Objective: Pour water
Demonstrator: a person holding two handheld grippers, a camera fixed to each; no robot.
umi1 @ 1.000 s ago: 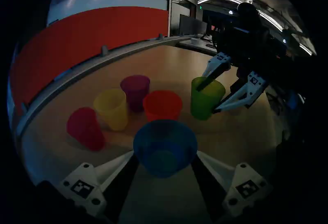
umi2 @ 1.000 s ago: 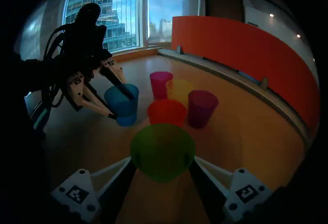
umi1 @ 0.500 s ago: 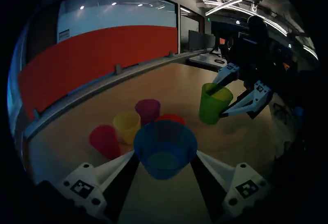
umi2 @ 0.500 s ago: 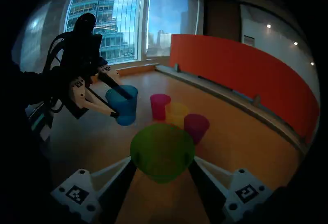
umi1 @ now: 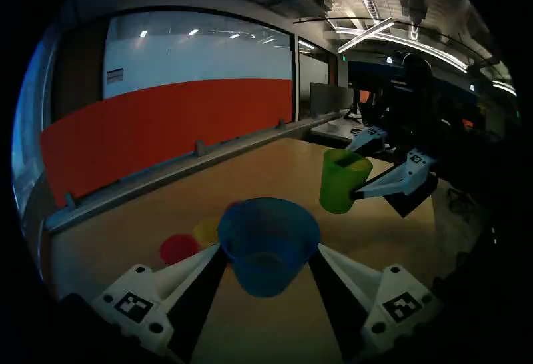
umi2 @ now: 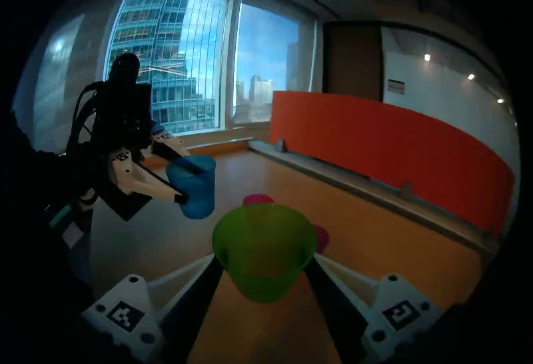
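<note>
My left gripper is shut on a translucent blue cup, held upright above the wooden table. Farther off to the right, my right gripper holds a green cup in the air. In the right gripper view that green cup sits upright between the fingers of the right gripper. The left gripper shows at the left with the blue cup raised. I cannot tell whether either cup holds water.
Below the held cups, a red cup and a yellow cup peek out on the table. A pink cup and a purple cup stand behind the green one. An orange partition runs along the table's far edge.
Both grippers have risen with their cups. The group of cups on the table has dropped low in both views and is now mostly hidden behind the held cups.
</note>
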